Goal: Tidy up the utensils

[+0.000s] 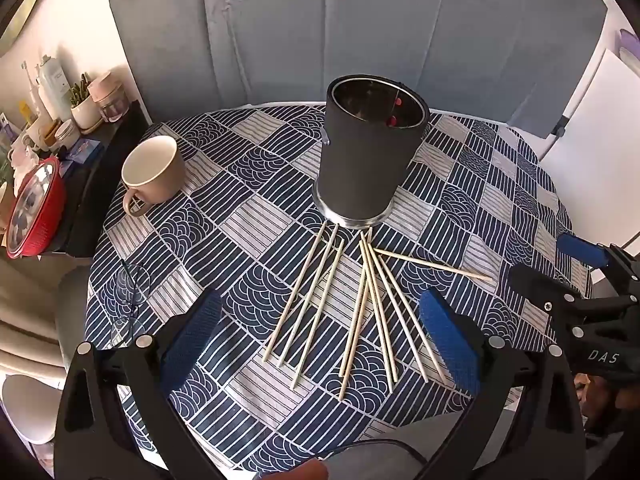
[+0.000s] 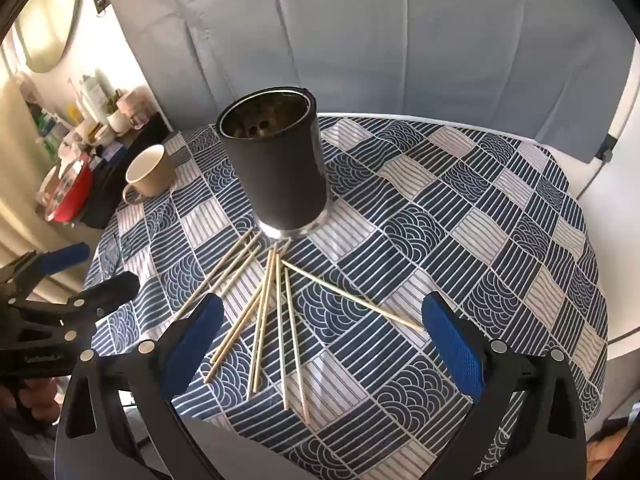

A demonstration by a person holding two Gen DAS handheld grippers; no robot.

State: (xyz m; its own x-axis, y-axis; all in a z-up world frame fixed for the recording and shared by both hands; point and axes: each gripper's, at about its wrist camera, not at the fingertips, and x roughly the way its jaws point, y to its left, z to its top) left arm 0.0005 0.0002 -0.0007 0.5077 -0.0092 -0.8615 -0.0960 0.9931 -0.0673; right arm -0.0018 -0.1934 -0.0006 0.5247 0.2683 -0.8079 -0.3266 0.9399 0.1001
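so we're basically at square one here. all the chopsticks (image 1: 352, 308) are loose on the blue patterned tablecloth (image 1: 500, 184), fanned out from the foot of the dark utensil holder (image 1: 370, 160): one group of three on the left of the fan, a bigger crossed-over bunch in the middle, and a single stick (image 1: 434, 265) angled off to the right, apart from the rest.

the holder stands upright towards the back of the table, and from the right wrist view we see only holes in its bottom, no sticks in it. there are a couple of red spots inside it in the left wrist view, can't tell what they are.

our left gripper (image 1: 320, 340) is spread wide with nothing in it, hanging over the near ends of the chopsticks. our right gripper (image 2: 320, 344) is just as wide and also empty, over the middle bunch, with the stray stick's tip close to its right finger (image 2: 454, 348).

off to the left there's a beige mug (image 1: 154, 170) and a pair of glasses (image 1: 130, 300), neither part of this as far as we can judge.

so by our reckoning: nothing sorted yet, every stick left to pick up and drop in the holder.
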